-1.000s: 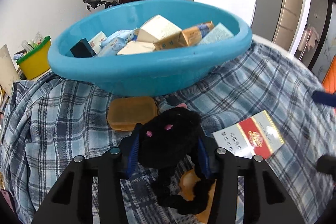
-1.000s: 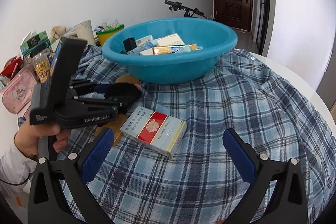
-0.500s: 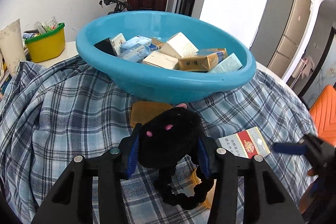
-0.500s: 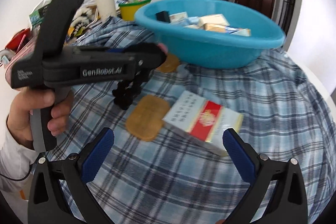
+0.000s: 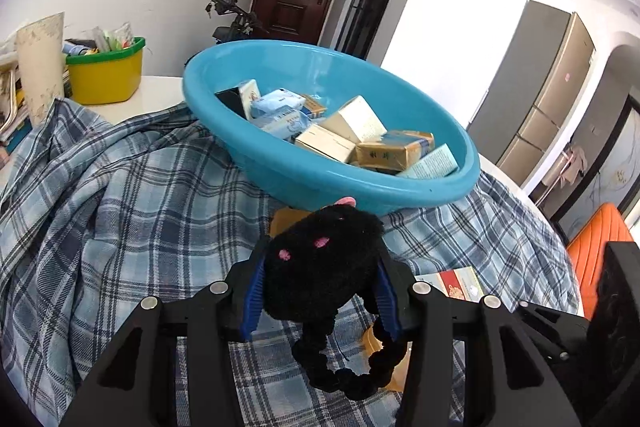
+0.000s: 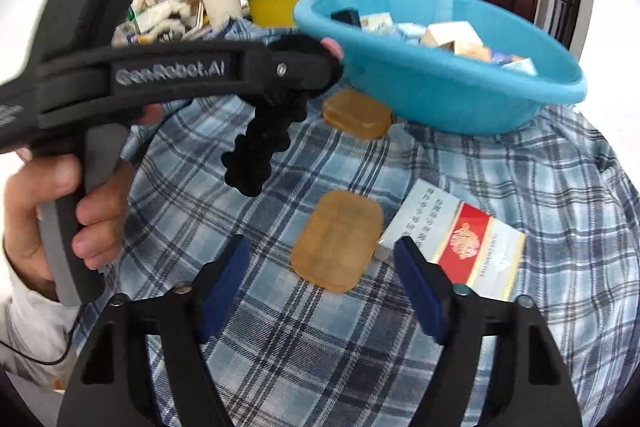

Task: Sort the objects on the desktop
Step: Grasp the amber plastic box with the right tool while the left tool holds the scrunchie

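Plush toy (image 5: 320, 269), black with pink stitched eyes, sits low in the middle of our left-wrist view, pinched between the blue pads of our left claw (image 5: 318, 287) and held off the plaid cloth (image 5: 120, 211) that covers the desk. Its round body faces up toward the camera, and its long axis runs downward from the body into the knobbly loop that dangles beneath; in the right-wrist view that loop hangs at centre left, under the claw.

Moving rightward, the blue basin (image 5: 280, 171) fills the upper middle of the frame, already holding several small boxes. We judge the step in hand to be carrying the toy over the near rim and letting go inside. To do it well, we should lift high enough that the dangling loop clears the rim, and release only once the body is past it.

Farther right, in the right-wrist view, our right claw (image 6: 320, 291) is spread wide and holds nothing, hovering above an amber case (image 6: 336, 247), with a red-and-white carton (image 6: 460, 247) just beside it.
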`<state>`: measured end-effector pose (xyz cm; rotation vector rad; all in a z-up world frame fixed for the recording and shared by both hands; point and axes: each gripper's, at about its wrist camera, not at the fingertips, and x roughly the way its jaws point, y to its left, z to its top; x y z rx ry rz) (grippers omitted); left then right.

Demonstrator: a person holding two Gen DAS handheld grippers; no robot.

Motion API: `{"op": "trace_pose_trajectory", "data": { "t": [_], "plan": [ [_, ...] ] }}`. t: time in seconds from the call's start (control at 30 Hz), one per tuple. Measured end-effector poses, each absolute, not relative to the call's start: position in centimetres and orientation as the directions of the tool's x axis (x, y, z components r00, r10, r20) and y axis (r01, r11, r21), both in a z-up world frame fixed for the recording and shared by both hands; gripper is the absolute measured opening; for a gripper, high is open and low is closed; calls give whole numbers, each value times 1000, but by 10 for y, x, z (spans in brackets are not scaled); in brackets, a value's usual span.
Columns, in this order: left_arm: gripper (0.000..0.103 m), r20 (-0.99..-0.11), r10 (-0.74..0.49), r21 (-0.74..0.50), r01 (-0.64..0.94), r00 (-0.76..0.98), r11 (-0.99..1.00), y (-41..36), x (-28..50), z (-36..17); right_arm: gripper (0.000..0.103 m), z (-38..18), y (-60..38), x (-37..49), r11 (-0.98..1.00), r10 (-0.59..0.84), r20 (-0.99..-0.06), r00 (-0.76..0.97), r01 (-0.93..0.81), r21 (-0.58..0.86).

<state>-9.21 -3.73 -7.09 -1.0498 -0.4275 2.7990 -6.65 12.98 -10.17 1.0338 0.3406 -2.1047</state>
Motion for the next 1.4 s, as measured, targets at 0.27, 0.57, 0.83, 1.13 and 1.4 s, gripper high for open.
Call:
{"op": "trace_pose_trajectory", "data": {
  "t": [0.27, 0.57, 0.83, 1.13, 1.4],
  "plan": [
    [50, -606, 232, -329, -26, -761, -944, -41, -88, -66, 68, -119, 130, -68, -688, -499, -791, -354, 717, 113],
    [50, -607, 238, -344, -19, -758, -939, -41, -87, -67, 45, -121, 107, -70, -688, -452, -798, -398, 725, 28],
    [51, -607, 238, -345, -19, -758, -938, -42, -87, -67, 45, -122, 104, -68, -700, -430, -801, -418, 714, 3],
    [51, -610, 235, -346, -12, -757, -938, -43, -87, -68, 43, -120, 111, -69, -704, -453, -785, -424, 710, 23],
    [51, -612, 234, -343, -14, -755, -939, -43, -87, -68, 42, -95, 119, -65, -698, -496, -744, -448, 715, 36]
  ]
}}
